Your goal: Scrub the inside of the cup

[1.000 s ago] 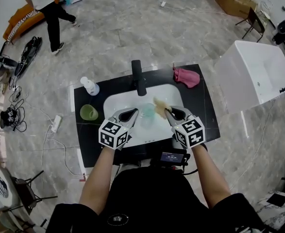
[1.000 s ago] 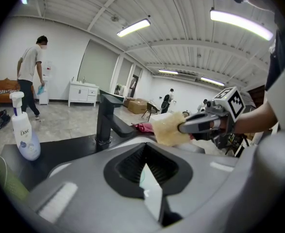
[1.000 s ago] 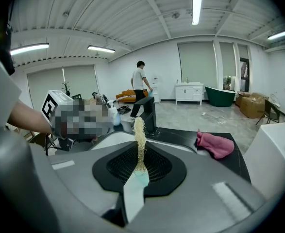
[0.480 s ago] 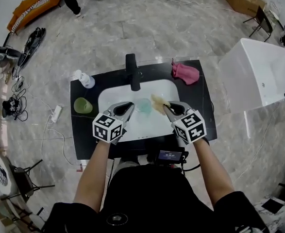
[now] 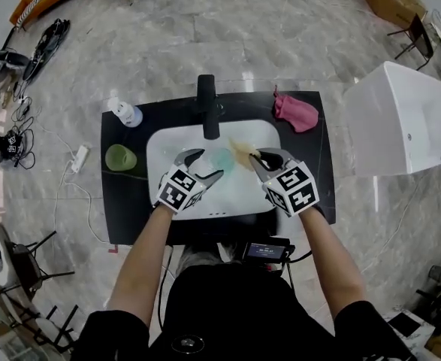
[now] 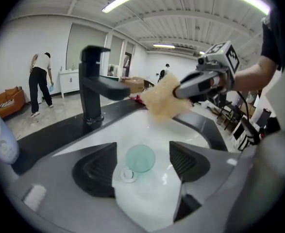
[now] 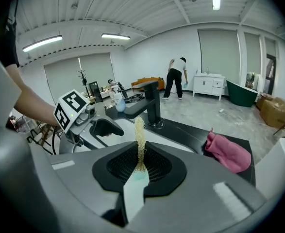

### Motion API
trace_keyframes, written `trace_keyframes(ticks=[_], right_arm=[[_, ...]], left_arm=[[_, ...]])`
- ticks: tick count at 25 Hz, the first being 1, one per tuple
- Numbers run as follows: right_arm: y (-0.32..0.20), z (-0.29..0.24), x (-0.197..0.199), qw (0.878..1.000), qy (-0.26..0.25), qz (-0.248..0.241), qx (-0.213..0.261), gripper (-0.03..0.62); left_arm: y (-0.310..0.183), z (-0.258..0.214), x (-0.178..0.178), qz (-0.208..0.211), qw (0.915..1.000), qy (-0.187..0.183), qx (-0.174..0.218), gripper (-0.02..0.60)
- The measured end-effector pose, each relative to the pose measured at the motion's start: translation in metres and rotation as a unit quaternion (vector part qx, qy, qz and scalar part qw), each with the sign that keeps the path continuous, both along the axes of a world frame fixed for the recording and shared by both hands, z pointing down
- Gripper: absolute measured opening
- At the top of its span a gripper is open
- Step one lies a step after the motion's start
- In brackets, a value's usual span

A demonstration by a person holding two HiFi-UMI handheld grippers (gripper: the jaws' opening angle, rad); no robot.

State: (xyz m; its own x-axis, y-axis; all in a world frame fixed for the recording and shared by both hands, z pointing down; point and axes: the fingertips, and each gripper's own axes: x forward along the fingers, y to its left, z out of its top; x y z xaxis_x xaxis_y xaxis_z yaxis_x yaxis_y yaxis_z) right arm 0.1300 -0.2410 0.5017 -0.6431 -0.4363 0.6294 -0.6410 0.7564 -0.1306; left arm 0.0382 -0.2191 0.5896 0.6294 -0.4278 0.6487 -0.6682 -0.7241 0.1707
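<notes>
head view: over a white sink (image 5: 239,195) set in a black counter (image 5: 122,205), the left gripper (image 5: 202,166) points down into the basin with its jaws spread, and the teal cup (image 5: 222,158) sits on the basin floor just beyond their tips, below the black faucet (image 5: 207,108). the right gripper (image 5: 261,159) comes in from the other side, clamped on a yellow sponge (image 5: 243,150) that hangs just beside the cup. a green cup (image 5: 120,157) and a white bottle (image 5: 126,113) stand on the counter's left, a pink cloth (image 5: 295,112) lies at its right.

left gripper view: the jaws have just been opening and stand well apart; the cup appears between them, beside the drain (image 6: 127,175), with neither pad touching it. the sponge in the other gripper hovers above and behind the cup, clear of it. a person (image 6: 39,84) stands far back in the room.

right gripper view: the two pads are pressed together on the sponge's lower end, and the rest of it sticks up past the tips. a pale teal patch shows in the gap below the sponge; whether it is the cup cannot be told.
</notes>
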Motion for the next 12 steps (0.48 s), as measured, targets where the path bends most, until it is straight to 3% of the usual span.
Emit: trace_keyframes(ticks=[3, 12], right_arm=[[-0.002, 0.019, -0.009, 1.000, 0.016, -0.003, -0.018, 0.041], [-0.006, 0.060, -0.028, 0.997, 0.050, -0.008, -0.056, 0.041]], left_arm=[[-0.001, 0.028, 0.005, 0.005, 0.9998, -0.009, -0.017, 0.367], [-0.004, 0.096, 0.021, 0.009, 0.9992, 0.004, -0.039, 0.446]])
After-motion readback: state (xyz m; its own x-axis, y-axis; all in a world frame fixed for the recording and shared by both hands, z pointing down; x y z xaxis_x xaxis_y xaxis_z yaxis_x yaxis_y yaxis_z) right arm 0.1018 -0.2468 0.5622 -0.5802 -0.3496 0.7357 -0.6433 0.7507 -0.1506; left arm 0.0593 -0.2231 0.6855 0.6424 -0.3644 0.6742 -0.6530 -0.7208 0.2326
